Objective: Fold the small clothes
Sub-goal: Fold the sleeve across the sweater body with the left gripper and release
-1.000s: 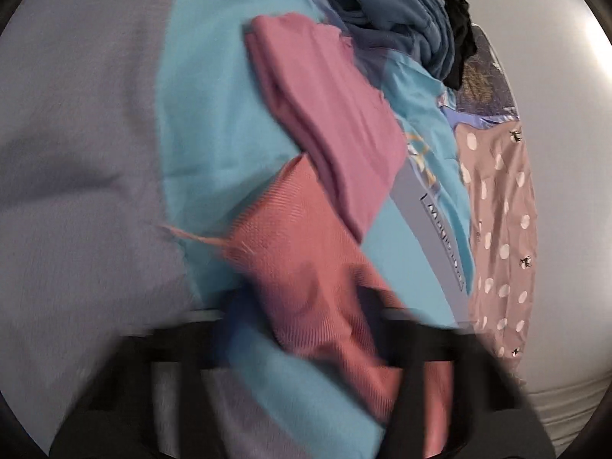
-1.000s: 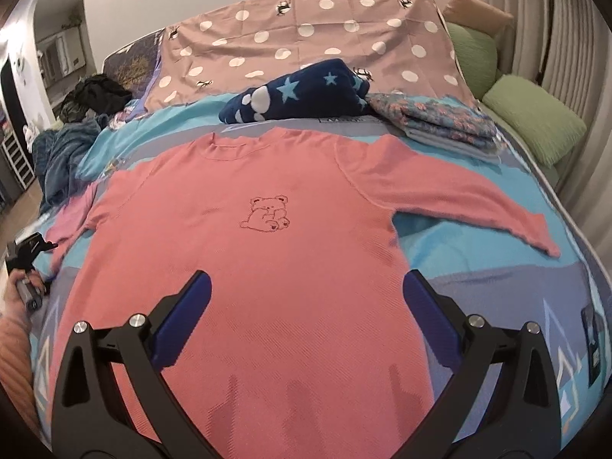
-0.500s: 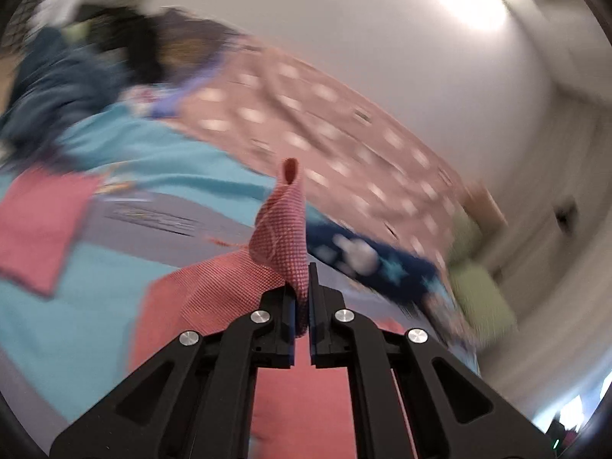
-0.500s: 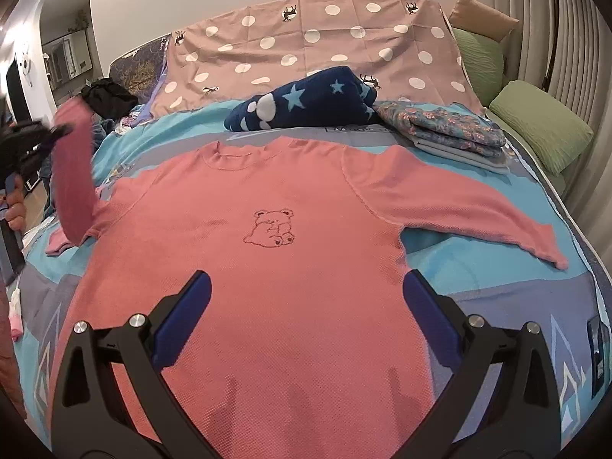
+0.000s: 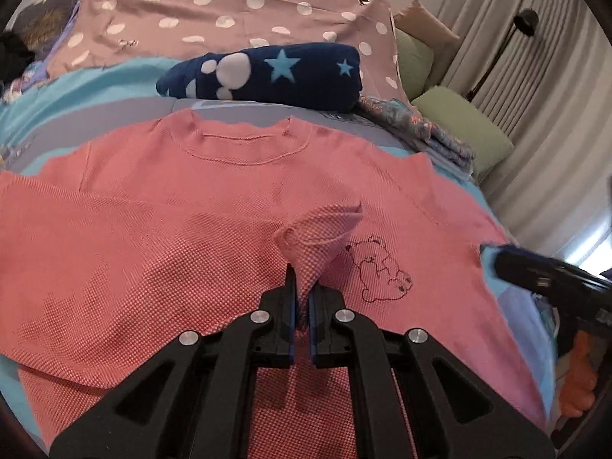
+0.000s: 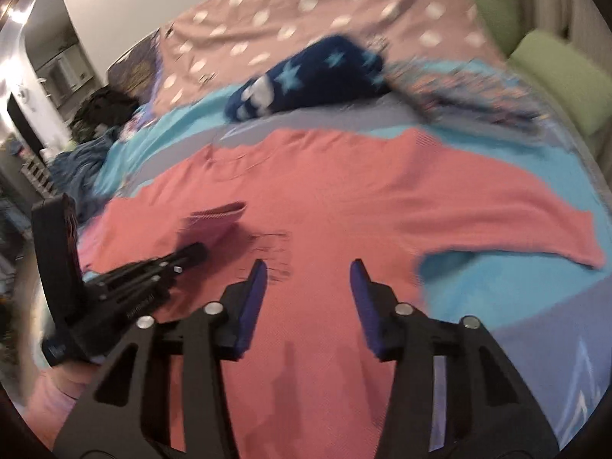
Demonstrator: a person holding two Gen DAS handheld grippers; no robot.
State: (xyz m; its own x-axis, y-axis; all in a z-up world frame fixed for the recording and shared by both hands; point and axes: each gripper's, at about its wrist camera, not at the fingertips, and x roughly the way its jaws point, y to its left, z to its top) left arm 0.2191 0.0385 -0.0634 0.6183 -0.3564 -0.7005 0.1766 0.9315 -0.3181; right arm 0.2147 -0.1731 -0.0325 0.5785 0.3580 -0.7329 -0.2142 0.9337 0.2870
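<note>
The left tongs (image 5: pixel 302 287) are clenching the cuff of the pink sweater's (image 5: pixel 153 248) left sleeve (image 5: pixel 321 229), holding it just left of the bear print (image 5: pixel 382 271) while the sweater is lying flat on the bed (image 6: pixel 516 279). To the right of the print, the right tongs (image 6: pixel 308 290) have just been closing with nothing gripped, hovering over the chest. If the cuff is slipping out, the sleeve may be landing crooked and bunching the fold.

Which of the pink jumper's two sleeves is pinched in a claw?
The sleeve folded over the chest, its cuff clamped in the left claw. The other sleeve lies flat on the bed, untouched; the right claw holds nothing.
</note>
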